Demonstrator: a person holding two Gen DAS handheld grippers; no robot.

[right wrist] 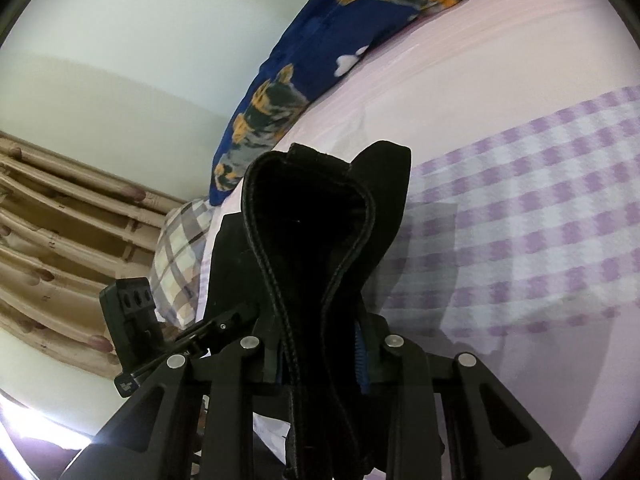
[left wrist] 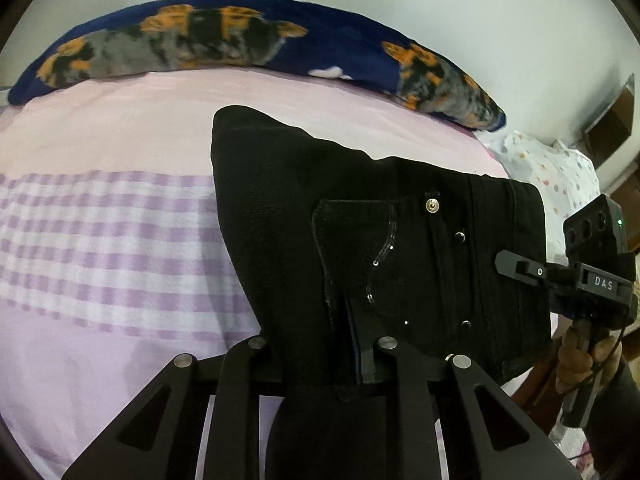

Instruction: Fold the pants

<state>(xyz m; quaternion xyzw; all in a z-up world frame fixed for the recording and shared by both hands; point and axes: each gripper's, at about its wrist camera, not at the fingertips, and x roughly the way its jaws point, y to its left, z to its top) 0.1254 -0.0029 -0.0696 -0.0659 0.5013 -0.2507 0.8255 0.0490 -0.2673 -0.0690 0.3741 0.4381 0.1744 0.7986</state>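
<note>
The black pants [left wrist: 400, 248] hang lifted above the bed, held at the waist end, with a pocket, rivets and a metal button showing. My left gripper [left wrist: 320, 364] is shut on the pants' lower edge near the pocket. My right gripper [right wrist: 320, 356] is shut on the pants' waistband [right wrist: 312, 240], which loops open in front of it. The right gripper also shows at the right edge of the left wrist view [left wrist: 520, 268], at the waistband side. The left gripper shows at the left in the right wrist view [right wrist: 236, 320].
A bed with a pink and lilac checked sheet [left wrist: 100, 240] lies below. A dark blue blanket with orange and grey print [left wrist: 240, 40] lies along the far side by a white wall. A checked pillow [right wrist: 180, 252] and beige curtains [right wrist: 60, 220] stand beyond.
</note>
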